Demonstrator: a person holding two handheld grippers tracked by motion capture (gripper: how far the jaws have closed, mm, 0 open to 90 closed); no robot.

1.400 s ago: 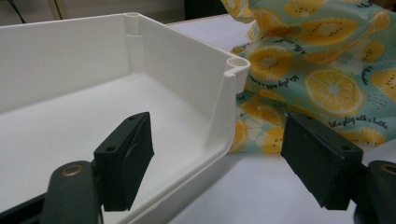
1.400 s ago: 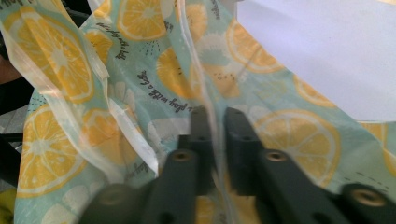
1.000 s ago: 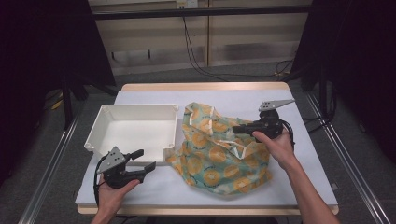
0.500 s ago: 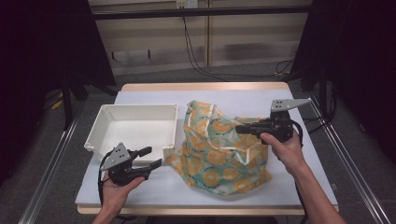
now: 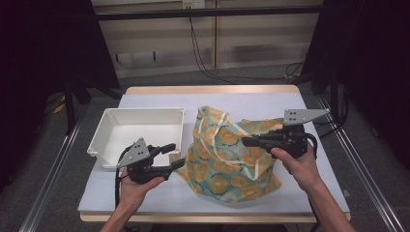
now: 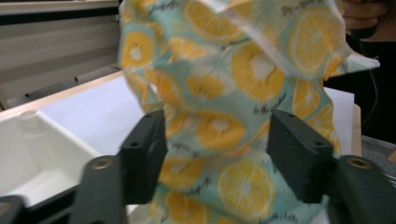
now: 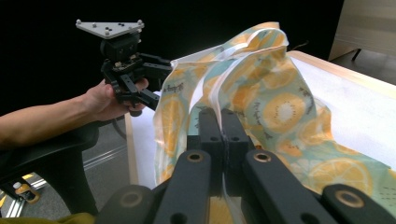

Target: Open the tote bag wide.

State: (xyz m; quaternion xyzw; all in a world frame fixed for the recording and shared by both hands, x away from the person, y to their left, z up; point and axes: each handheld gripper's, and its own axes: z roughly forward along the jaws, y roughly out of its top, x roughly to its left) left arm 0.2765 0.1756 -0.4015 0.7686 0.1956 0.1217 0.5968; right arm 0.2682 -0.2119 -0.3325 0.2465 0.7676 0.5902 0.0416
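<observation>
The wooden-edged table with its white cover sheet [image 5: 145,193] carries everything here. Next in size is the teal fabric bag printed with orange citrus slices and trimmed with white straps [image 5: 227,154], which sits at the table's centre, its top pulled up into a peak toward twelve o'clock while its base spreads out toward five o'clock. At nine o'clock from the bag, just beside it, lies the shallow white rectangular plastic tray [image 5: 109,130], with nothing in it.

The right tongs [image 5: 247,141] come in from three o'clock and are clamped together on a white strap with a fold of fabric, holding the bag's upper part off the table. The left tongs [image 5: 173,155] stand apart at the bag's eight o'clock corner; their jaws have just been widening, and in the left gripper view the cloth hangs ahead of and between them without either pad clearly pressing on it.

The coming move likely turns on this: the bag's loose lower-left edge lies at three o'clock from the left tongs, the nearer of the two to that edge, and the bag's long axis runs upright from that corner to the held peak.

Compared with a second earlier, both hands are higher, the bag stands taller and more stretched, and the left tongs have moved from the table's front edge up to the fabric.
</observation>
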